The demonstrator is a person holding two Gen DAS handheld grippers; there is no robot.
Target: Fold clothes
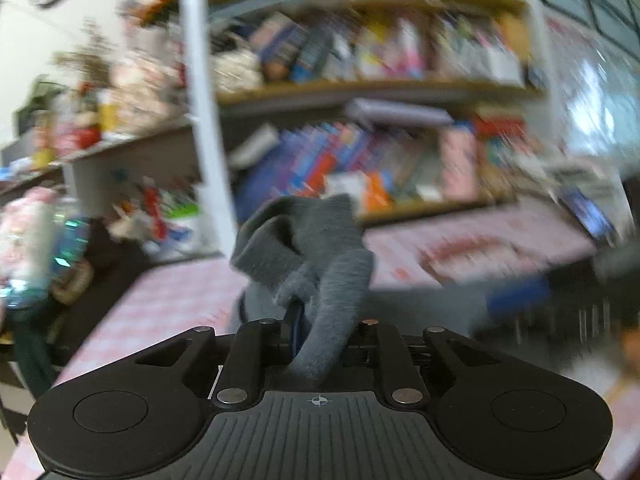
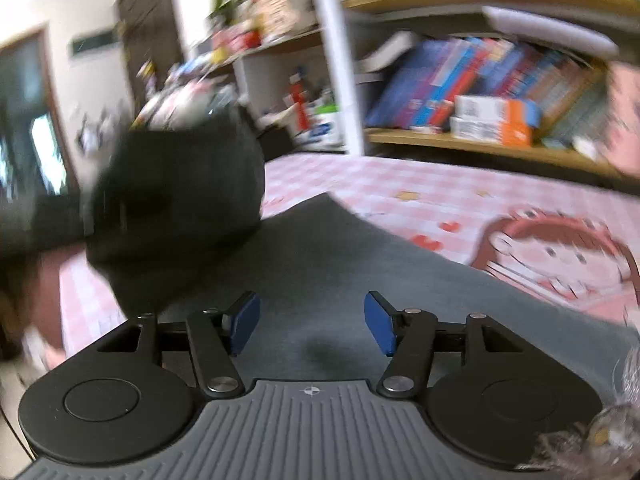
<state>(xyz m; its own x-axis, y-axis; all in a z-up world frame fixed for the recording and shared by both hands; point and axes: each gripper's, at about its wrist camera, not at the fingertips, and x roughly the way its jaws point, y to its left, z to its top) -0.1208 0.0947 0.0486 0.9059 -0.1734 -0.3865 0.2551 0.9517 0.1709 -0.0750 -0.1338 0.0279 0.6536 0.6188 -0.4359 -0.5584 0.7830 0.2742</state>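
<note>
A dark grey garment (image 2: pixel 328 264) lies spread on the pink checked tablecloth (image 2: pixel 400 184). In the left wrist view my left gripper (image 1: pixel 320 320) is shut on a bunched fold of the grey garment (image 1: pixel 312 248), which stands up above the jaws and hides the pads. In the right wrist view my right gripper (image 2: pixel 312 322) hovers open just over the flat cloth, with its blue pads (image 2: pixel 380 324) apart and nothing between them. The left gripper's blurred dark body (image 2: pixel 176 208) shows at the left of that view.
Wooden shelves packed with books and boxes (image 2: pixel 480 92) run along the far side of the table. A white post (image 1: pixel 204 120) stands at the table's back edge. A cluttered side shelf (image 1: pixel 72 128) and a bottle (image 1: pixel 68 240) are to the left. Clear wrapping (image 2: pixel 612 432) lies at lower right.
</note>
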